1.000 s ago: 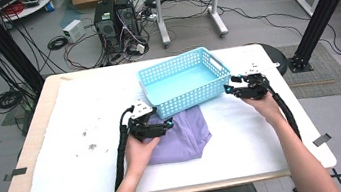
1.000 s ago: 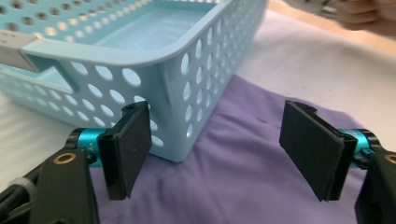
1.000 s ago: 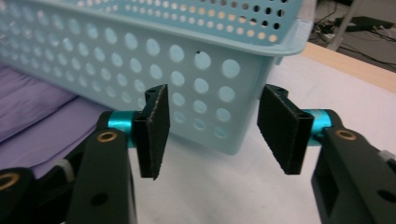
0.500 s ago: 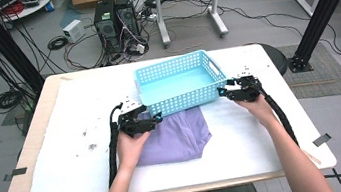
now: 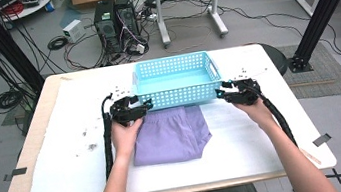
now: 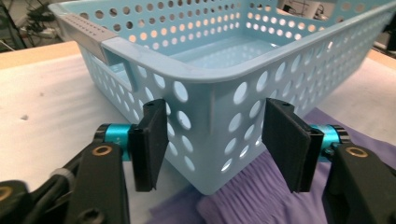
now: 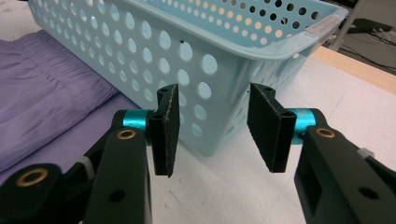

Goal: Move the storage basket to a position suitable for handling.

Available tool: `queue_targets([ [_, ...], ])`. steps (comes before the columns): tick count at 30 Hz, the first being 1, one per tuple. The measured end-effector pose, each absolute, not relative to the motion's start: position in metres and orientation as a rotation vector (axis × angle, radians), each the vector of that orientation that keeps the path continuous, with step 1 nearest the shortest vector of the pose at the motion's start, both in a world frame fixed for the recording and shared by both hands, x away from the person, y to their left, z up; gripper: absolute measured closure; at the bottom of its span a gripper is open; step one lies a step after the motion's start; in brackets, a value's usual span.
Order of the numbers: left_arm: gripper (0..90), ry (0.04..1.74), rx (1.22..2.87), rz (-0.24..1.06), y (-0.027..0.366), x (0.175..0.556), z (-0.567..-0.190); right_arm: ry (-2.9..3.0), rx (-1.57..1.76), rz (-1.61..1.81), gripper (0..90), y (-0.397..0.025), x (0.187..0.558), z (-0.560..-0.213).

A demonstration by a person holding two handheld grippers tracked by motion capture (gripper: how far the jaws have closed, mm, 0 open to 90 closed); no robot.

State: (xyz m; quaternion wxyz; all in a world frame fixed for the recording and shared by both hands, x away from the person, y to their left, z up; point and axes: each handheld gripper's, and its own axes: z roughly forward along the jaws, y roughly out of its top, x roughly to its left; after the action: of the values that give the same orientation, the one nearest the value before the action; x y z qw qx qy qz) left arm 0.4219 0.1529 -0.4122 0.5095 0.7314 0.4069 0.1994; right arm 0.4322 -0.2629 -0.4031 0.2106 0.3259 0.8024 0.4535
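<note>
Jaws apart, both grippers bracket the near corners of the blue basket [image 5: 176,81] above purple shorts [image 5: 172,137]; next, likely closing to grip.

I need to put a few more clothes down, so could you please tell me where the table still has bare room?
The white table cover is bare left of the folded purple garment, and right of it toward the table's right edge. The perforated light-blue plastic basket is empty inside. Its near corners are crowded: the left claw and right claw sit there.
</note>
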Motion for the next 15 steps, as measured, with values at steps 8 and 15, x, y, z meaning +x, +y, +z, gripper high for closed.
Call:
queue_targets([
  [8,36.3,1.012,1.8,0.459,0.152,0.441,-0.416,2.208,0.994,1.208,56.2,-0.252,0.437,-0.415],
  [15,36.5,1.025,1.864,0.491,0.143,0.45,-0.43,2.193,1.075,1.139,55.2,-0.247,0.444,-0.424],
])
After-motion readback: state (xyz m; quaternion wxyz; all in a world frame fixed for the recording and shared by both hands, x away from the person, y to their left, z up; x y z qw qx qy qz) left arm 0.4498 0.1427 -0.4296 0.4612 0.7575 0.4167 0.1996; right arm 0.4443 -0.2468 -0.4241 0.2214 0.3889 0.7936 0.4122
